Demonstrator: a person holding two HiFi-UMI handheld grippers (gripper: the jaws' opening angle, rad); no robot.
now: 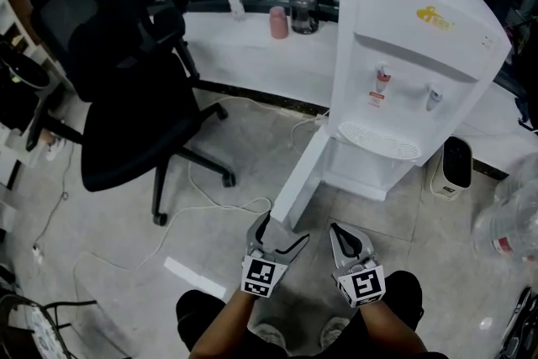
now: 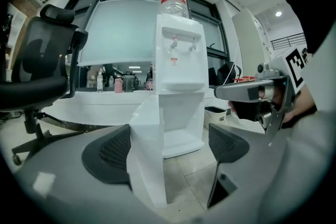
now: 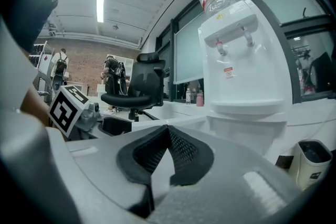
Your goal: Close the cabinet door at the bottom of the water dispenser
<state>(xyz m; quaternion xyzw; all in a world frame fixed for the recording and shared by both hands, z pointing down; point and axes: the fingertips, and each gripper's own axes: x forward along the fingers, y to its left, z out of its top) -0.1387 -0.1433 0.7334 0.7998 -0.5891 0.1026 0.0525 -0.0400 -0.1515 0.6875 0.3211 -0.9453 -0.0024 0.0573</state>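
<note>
Clearly one dispenser (image 1: pixel 403 55) stands on the tiled floor (image 1: pixel 210 265), its one door (image 1: pixel 298 181) swung open. The left gripper (image 1: pixel 284 234) is spread around the door's edge, the right gripper (image 1: pixel 349 238) closed, empty. One chair (image 1: pixel 118 80) nearby.

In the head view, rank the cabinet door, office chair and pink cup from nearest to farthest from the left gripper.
1. Cabinet door: open, its edge between the left gripper's jaws.
2. Office chair: off to the left.
3. Pink cup: on the far ledge.
</note>
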